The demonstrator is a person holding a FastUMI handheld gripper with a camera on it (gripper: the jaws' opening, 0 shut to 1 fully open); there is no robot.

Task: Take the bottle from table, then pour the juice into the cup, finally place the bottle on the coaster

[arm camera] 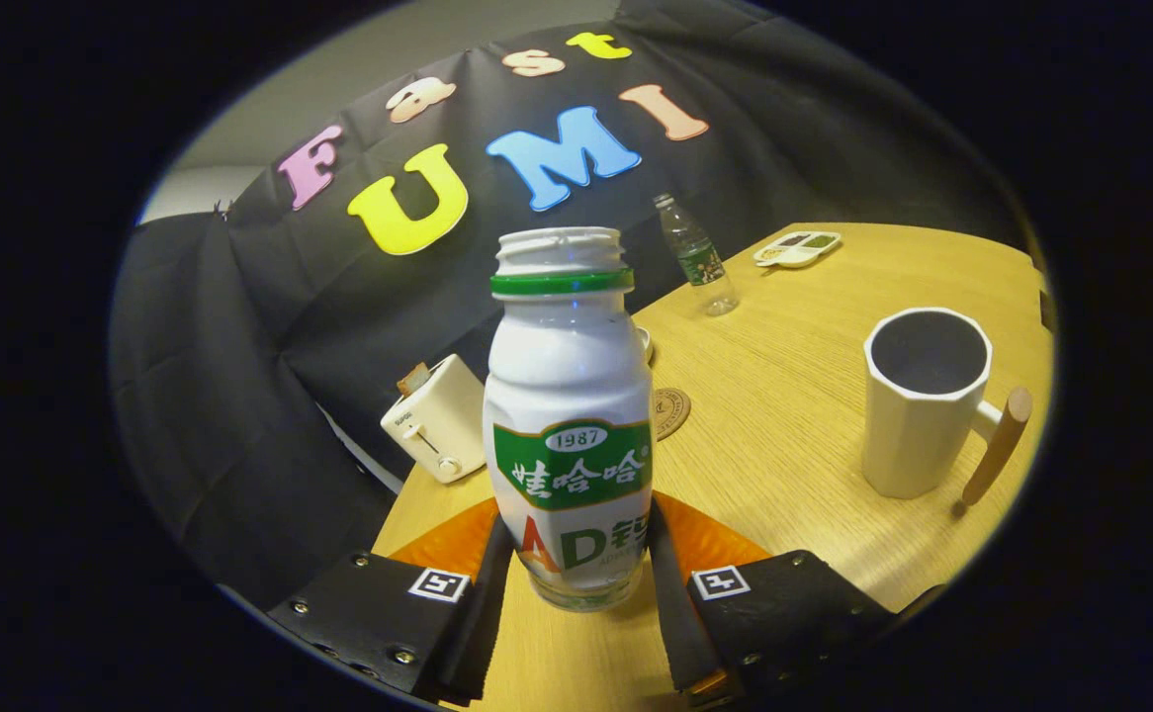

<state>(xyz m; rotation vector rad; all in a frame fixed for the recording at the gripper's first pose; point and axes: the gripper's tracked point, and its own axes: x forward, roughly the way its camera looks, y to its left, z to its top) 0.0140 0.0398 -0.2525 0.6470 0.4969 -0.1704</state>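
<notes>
White plastic bottle [570,425], uncapped, green ring at the neck, green band label with white characters, clear base. Stands between the fingers of the gripper [576,574], both pressed against its lower sides, above the wooden surface [784,415]. Round brown coaster [671,411] just behind it. White faceted cup [923,400] with wooden handle well off to the right, upright. Small white toaster [438,420] left; clear water bottle [700,257] beyond.

Glossy plastic bottle [570,415], matt ceramic-looking cup [923,400] with wooden handle, smooth wood-grain table [784,415]
</notes>
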